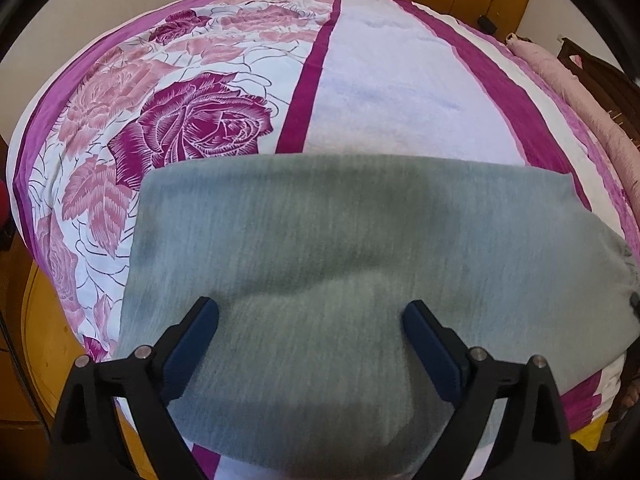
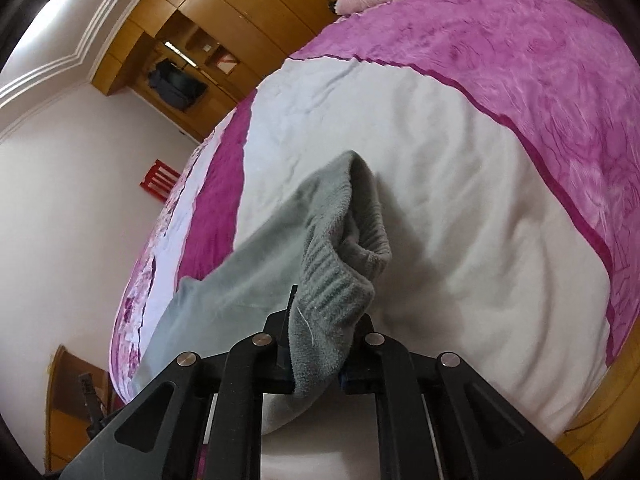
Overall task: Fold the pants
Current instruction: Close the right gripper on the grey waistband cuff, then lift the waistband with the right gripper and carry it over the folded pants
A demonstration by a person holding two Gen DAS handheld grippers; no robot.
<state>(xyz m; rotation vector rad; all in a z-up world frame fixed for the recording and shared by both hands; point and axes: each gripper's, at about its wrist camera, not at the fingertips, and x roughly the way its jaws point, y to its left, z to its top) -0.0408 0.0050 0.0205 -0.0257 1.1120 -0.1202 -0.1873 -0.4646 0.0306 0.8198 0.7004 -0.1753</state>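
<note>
Left wrist view: grey-green fleece pants [image 1: 340,248] lie spread over the lower half of the frame, on a bedspread [image 1: 400,92] with a white centre panel, magenta stripes and a rose print [image 1: 192,124] at left centre. The far edge of the pants runs roughly straight across mid-frame. The cloth is blurred, so its finer folds are hard to read. Left gripper [image 1: 310,316] is at the bottom of the frame, its fingers spread wide with blue pads [image 1: 192,354] showing; pants fabric shows between and under them, though whether the tips touch it I cannot tell. Nothing is pinched.

Right wrist view: right gripper [image 2: 320,344] sits at bottom centre, fingers pressed together on the ribbed waistband [image 2: 336,292] of the pants [image 2: 240,280] (the band bunches up just above the fingertips and opens into a loop toward frame centre). From the grip, the cloth runs toward the lower left and drapes over the bed's edge. The bunched waistband casts a shadow on the white panel to its right.

Surroundings: a pink rolled quilt [image 1: 560,80] along the right edge of the left view; wooden wardrobe [image 2: 224,12] at upper left of the right view; red slatted object [image 2: 158,180] against the white wall [image 2: 60,220] at left.
</note>
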